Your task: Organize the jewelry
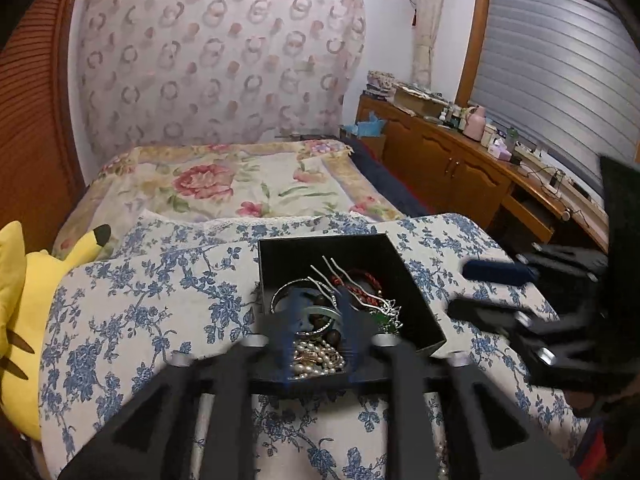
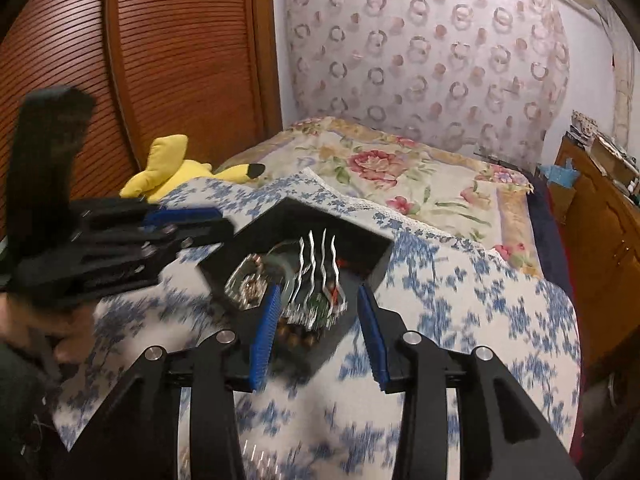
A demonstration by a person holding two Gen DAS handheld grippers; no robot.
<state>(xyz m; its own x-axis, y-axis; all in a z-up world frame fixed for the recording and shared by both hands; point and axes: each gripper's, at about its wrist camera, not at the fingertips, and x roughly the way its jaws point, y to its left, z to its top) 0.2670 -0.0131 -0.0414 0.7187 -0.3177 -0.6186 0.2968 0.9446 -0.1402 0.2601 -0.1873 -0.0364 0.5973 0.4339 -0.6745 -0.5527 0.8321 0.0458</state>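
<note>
A black open box sits on a blue-flowered cloth and holds mixed jewelry: a silver wavy hair fork, a red bead strand, a silver bangle, and a pearl necklace. My left gripper is open over the box, its blue pads to either side of a pale ring-shaped piece; the view is blurred. My right gripper is open at the box's near corner, pads straddling the hair fork's decorated end. The left gripper also shows at the left of the right wrist view.
A yellow plush toy lies left of the cloth-covered surface. A bed with a floral cover lies beyond. A wooden cabinet with bottles runs along the right wall. A slatted wooden door stands at left.
</note>
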